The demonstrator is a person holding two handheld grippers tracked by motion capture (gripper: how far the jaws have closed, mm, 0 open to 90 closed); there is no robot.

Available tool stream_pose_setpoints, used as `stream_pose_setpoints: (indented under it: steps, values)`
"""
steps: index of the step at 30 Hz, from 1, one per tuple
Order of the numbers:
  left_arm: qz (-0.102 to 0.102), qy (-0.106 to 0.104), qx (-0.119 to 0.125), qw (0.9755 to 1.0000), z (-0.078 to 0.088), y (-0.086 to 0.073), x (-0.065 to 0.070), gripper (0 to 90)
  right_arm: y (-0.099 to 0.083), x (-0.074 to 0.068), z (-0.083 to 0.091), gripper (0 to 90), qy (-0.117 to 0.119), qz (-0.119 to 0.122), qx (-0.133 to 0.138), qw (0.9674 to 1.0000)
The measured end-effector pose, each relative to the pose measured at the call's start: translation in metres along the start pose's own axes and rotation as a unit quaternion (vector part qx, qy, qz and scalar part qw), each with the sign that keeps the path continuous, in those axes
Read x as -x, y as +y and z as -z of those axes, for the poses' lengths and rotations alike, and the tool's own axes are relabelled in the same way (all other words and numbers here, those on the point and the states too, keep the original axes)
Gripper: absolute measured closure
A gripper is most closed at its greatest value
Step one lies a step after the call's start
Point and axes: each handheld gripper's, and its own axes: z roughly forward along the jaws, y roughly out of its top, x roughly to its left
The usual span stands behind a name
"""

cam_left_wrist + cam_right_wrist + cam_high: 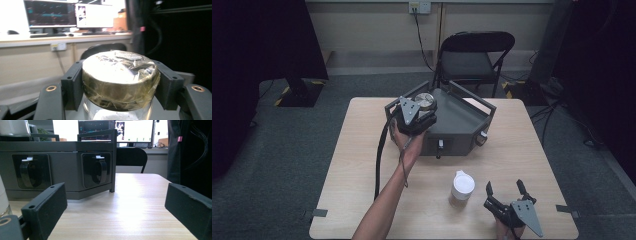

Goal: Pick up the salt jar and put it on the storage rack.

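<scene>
So the left gripper has its jaws pinching a glass jar by the taped-over lid, one pad on each side. The jar stands upright, long axis vertical, lid up, held just above the left end of the grey box at the far middle of the tabletop. Right gripper sits at the near right edge with its jaws spread wide, nothing between them, pointing at the box front. A white cup stands just left of it, near centre. The box's raised rails flank the jar. A folding chair stands beyond the far edge. Left half of the tabletop is bare wood.
</scene>
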Motion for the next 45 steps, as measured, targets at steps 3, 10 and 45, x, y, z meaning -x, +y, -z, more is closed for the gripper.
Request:
stream_pose_setpoints:
  steps: [3,10,45]
  values:
    - [0.017,0.012,-0.013,0.9997,-0.007,-0.004,0.001,34.5,0.0,0.0,0.0,2.6,0.001,0.0,0.0,1.0]
    - [0.009,0.011,-0.031,0.9994,-0.014,-0.009,0.003,34.5,0.0,0.0,0.0,2.6,0.001,0.0,0.0,1.0]
    - [0.016,0.014,-0.022,0.9995,-0.016,-0.019,0.004,30.9,0.0,0.0,0.0,2.6,0.002,-0.001,-0.001,1.0]
